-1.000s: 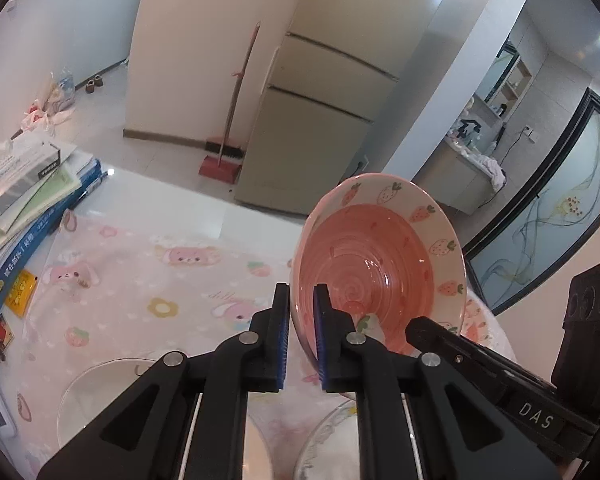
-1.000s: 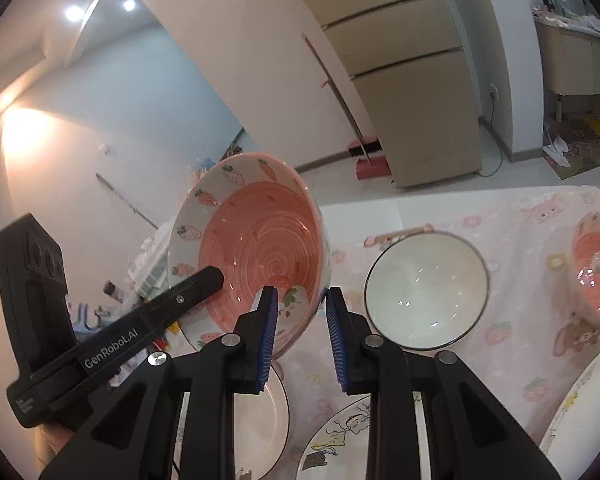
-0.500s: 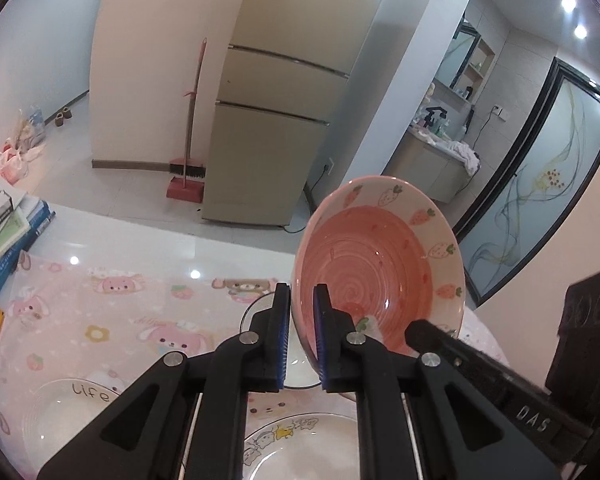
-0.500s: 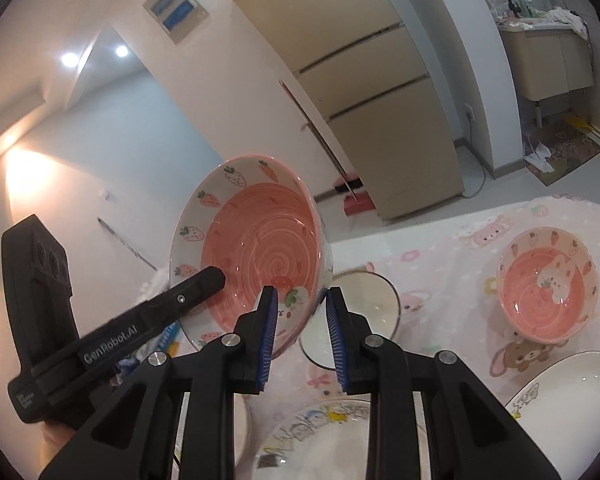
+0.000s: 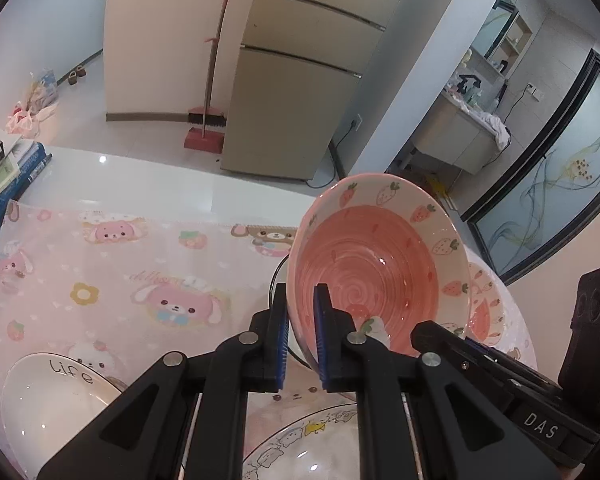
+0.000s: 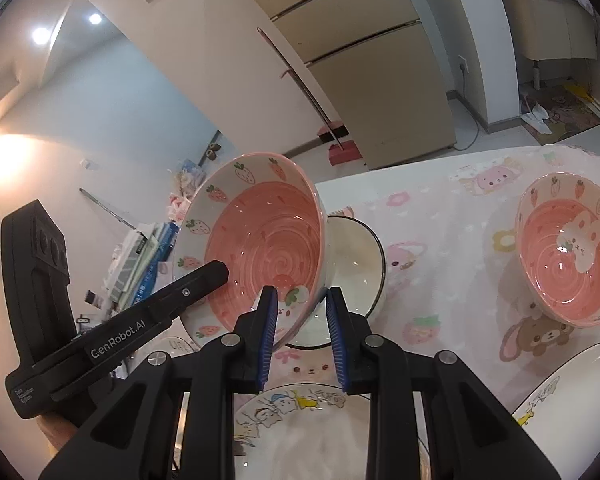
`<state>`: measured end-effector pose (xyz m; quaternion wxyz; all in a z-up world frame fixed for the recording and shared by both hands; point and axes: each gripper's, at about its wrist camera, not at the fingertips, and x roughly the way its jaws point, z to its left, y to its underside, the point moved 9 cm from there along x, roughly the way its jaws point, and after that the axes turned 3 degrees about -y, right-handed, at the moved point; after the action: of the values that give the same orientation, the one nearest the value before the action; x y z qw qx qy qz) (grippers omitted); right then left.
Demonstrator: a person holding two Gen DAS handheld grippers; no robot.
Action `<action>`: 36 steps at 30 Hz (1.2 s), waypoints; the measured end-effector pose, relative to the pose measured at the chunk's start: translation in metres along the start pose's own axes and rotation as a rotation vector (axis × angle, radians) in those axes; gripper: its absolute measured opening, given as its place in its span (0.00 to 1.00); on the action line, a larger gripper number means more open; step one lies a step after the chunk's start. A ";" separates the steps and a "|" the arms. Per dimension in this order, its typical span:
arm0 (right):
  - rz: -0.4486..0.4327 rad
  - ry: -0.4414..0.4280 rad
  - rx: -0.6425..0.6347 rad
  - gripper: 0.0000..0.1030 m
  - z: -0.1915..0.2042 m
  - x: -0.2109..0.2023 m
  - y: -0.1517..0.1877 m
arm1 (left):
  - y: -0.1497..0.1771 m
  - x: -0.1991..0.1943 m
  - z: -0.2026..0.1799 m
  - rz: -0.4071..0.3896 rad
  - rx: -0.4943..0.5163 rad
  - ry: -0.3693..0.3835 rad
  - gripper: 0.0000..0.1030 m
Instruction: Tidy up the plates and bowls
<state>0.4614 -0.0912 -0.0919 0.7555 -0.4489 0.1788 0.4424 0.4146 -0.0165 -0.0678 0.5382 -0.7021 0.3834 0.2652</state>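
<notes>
Both grippers have carried the strawberry bowl (image 5: 374,270) lower, left gripper (image 5: 301,336) clenched on its rim at seven o'clock, right gripper (image 6: 302,334) gripping its wall, now directly above the black-rimmed white bowl (image 6: 358,264); nesting appears imminent.

I am in a home, in the dining corner of a flat. A tall beige fridge (image 5: 300,92) stands against the wall with a red broom and dustpan (image 5: 206,128) leaning beside it. The bench (image 5: 140,184) in front of me wears a pink cartoon-animal cloth (image 5: 112,264). Slippers (image 5: 76,76) sit by the far wall on the pale tiled floor (image 5: 84,120). To the right, a washbasin cabinet (image 5: 456,140) and a frosted glass sliding door (image 5: 564,184) open off the room.
</notes>
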 end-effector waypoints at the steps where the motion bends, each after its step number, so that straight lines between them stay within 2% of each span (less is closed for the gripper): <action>1: 0.004 0.007 0.001 0.27 -0.001 0.003 0.001 | 0.001 0.003 0.000 0.008 -0.002 0.004 0.09; 8: 0.017 0.072 0.003 0.27 -0.014 0.012 0.001 | 0.007 0.020 -0.008 0.021 0.024 0.015 0.10; 11: 0.016 0.135 -0.003 0.27 -0.023 0.014 0.001 | 0.012 0.031 -0.013 0.034 0.049 0.023 0.10; 17: 0.032 0.117 0.007 0.27 -0.029 0.019 0.002 | 0.012 0.033 -0.014 0.020 0.065 0.015 0.10; 19: 0.037 0.132 -0.014 0.27 -0.026 0.022 0.004 | 0.012 0.033 -0.013 0.004 0.090 -0.015 0.10; 22: 0.064 0.143 -0.032 0.27 -0.021 0.032 0.009 | 0.012 0.036 -0.012 -0.040 0.173 -0.149 0.10; 23: 0.065 0.157 -0.042 0.27 -0.020 0.033 0.010 | 0.011 0.036 -0.010 -0.052 0.175 -0.167 0.10; 27: 0.066 0.194 -0.075 0.27 -0.019 0.036 0.011 | 0.010 0.036 -0.005 -0.046 0.152 -0.151 0.11; 30: 0.068 0.209 -0.087 0.27 -0.017 0.036 0.012 | 0.011 0.037 -0.006 -0.048 0.168 -0.172 0.11; 36: 0.074 0.182 -0.072 0.29 -0.021 0.034 0.011 | 0.010 0.038 -0.006 -0.042 0.161 -0.170 0.11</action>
<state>0.4733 -0.0890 -0.1317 0.7027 -0.5069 0.2473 0.4337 0.4275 -0.0331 -0.1019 0.6290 -0.6393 0.3417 0.2809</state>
